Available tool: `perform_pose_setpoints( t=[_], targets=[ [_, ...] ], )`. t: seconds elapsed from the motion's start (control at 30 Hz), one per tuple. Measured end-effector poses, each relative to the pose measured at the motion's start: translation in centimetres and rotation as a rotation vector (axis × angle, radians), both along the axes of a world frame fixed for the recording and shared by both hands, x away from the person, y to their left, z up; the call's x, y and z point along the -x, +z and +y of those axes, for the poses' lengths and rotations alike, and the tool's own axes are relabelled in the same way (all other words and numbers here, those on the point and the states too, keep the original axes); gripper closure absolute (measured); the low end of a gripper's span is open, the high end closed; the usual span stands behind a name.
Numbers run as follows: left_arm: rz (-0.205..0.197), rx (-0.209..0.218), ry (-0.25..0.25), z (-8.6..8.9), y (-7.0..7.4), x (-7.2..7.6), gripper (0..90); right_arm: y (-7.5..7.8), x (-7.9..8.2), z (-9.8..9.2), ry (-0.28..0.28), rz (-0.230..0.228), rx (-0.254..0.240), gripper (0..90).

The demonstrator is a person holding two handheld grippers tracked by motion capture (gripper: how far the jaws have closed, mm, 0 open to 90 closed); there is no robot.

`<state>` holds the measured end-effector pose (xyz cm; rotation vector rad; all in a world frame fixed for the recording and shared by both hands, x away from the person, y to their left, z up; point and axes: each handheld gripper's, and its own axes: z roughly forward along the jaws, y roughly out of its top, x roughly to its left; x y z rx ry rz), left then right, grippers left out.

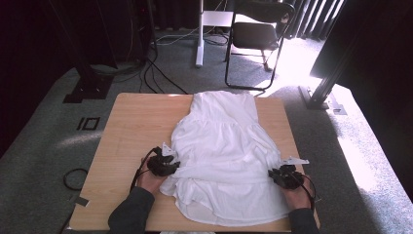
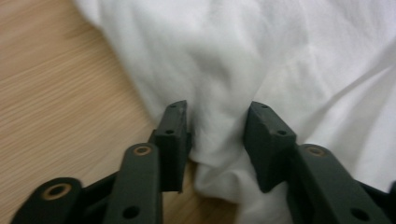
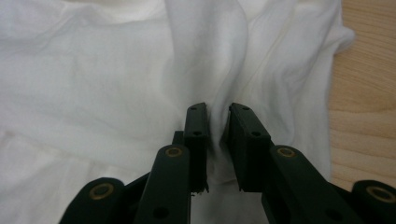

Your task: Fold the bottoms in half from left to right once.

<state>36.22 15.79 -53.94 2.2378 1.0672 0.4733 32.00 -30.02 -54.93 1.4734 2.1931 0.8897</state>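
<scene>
A white sleeveless dress (image 1: 219,136) lies flat on the wooden table (image 1: 136,122), hem toward the person, with a crosswise fold near the hem. My left gripper (image 1: 175,166) is at the dress's left edge. In the left gripper view its jaws (image 2: 217,109) stand apart with a loose ridge of the white cloth (image 2: 219,154) between them. My right gripper (image 1: 273,175) is at the dress's right edge. Its jaws (image 3: 217,108) stand a narrow gap apart, with a raised fold of cloth (image 3: 219,70) running into that gap. Dark sleeves come in from the bottom.
Bare wood shows left of the dress and in a narrow strip on its right (image 3: 364,93). Beyond the table stand a black folding chair (image 1: 253,34) and a white post (image 1: 199,34). Cables (image 1: 73,178) lie on the grey carpet at the left.
</scene>
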Motion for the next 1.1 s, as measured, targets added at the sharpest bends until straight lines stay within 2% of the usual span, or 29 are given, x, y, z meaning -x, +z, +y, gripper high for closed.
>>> perform_pose_setpoints(
  t=[0.07,0.1,0.17,0.23,0.27,0.3,0.33,0.43,0.5,0.53,0.57,0.63,0.67,0.7,0.73,0.77,0.8,0.83,0.87,0.9,0.93,0.97,1.0,1.03,1.07,1.1],
  targets=[
    [-0.002,0.016,0.013,0.5,0.4,0.3,57.1,0.2,0.1,-0.2,-0.002,0.023,0.019,71.3],
    [-0.020,0.078,0.035,1.5,1.4,1.4,54.9,0.4,0.4,-0.4,-0.001,0.031,0.024,69.2],
    [-0.043,0.123,0.030,2.5,2.6,2.8,51.1,0.8,0.9,-0.6,0.000,0.024,0.010,62.4],
    [-0.059,0.156,0.005,2.9,3.5,3.9,46.1,1.7,1.3,-0.6,-0.001,-0.020,-0.011,54.0],
    [-0.059,0.156,0.005,2.9,3.5,3.9,43.9,1.7,1.3,-0.6,-0.001,-0.020,-0.011,54.0],
    [-0.069,0.145,-0.026,2.7,3.9,4.7,40.1,3.0,1.2,-0.3,0.011,-0.074,-0.040,45.7],
    [-0.068,0.146,-0.039,2.5,3.9,5.0,37.3,3.3,1.0,-0.1,0.015,-0.087,-0.044,42.5],
    [-0.036,0.154,-0.032,2.3,3.0,5.6,27.7,4.3,-0.5,0.9,0.011,-0.117,-0.036,36.3],
    [-0.006,0.138,-0.005,2.4,1.9,5.8,21.4,4.2,-1.6,1.4,0.010,-0.119,-0.029,33.7],
    [-0.006,0.138,-0.005,2.4,1.9,5.8,19.3,4.1,-2.3,1.6,0.009,-0.112,-0.025,32.8],
    [0.038,0.169,0.000,2.9,0.8,6.0,19.2,3.9,-2.9,1.8,0.012,-0.104,-0.024,32.5],
    [0.049,0.159,0.016,3.1,0.3,6.2,17.0,3.7,-3.5,2.0,0.018,-0.100,-0.035,32.4],
    [0.075,0.139,0.022,3.4,-0.7,6.3,17.1,3.2,-4.6,2.3,0.009,-0.071,-0.045,32.3],
    [0.075,0.139,0.022,3.4,-0.7,6.3,17.2,2.8,-5.0,2.5,0.009,-0.056,-0.038,33.1],
    [0.054,0.119,0.023,3.5,-1.1,6.5,18.2,2.5,-5.3,2.7,0.012,-0.043,-0.037,36.4],
    [0.054,0.119,0.023,3.5,-1.1,6.5,19.7,2.2,-5.5,2.9,0.024,-0.030,-0.043,40.5],
    [0.025,0.071,0.011,3.1,-1.0,6.7,25.3,2.0,-5.5,3.1,0.041,-0.026,-0.045,47.1],
    [0.000,0.041,0.003,3.0,-1.0,6.8,35.2,2.0,-5.3,3.2,0.061,-0.033,-0.041,59.1],
    [0.003,0.055,-0.019,3.0,-0.8,6.8,50.1,2.1,-4.9,3.2,0.077,-0.045,-0.036,70.8],
    [0.010,0.055,-0.029,3.2,-0.7,6.8,71.3,2.4,-4.3,3.1,0.079,-0.059,-0.034,77.5],
    [-0.002,0.037,-0.007,3.3,-0.7,6.8,79.8,2.8,-3.6,2.9,0.081,-0.076,-0.038,83.3],
    [-0.002,0.037,-0.007,3.3,-0.7,6.8,86.1,2.8,-3.6,2.9,0.081,-0.076,-0.038,83.3],
    [-0.023,0.045,0.008,4.0,-0.3,7.1,87.3,3.9,-1.8,2.0,0.090,-0.131,-0.058,87.8],
    [-0.039,0.062,0.012,4.6,0.2,7.4,87.8,4.6,-0.8,1.3,0.085,-0.157,-0.067,88.3],
    [-0.039,0.062,0.012,4.6,0.2,7.4,88.1,4.6,-0.8,1.3,0.085,-0.157,-0.067,88.3],
    [-0.075,0.093,0.000,5.5,1.4,8.2,88.1,5.8,1.4,-0.4,0.084,-0.205,-0.106,88.5]
  ],
)
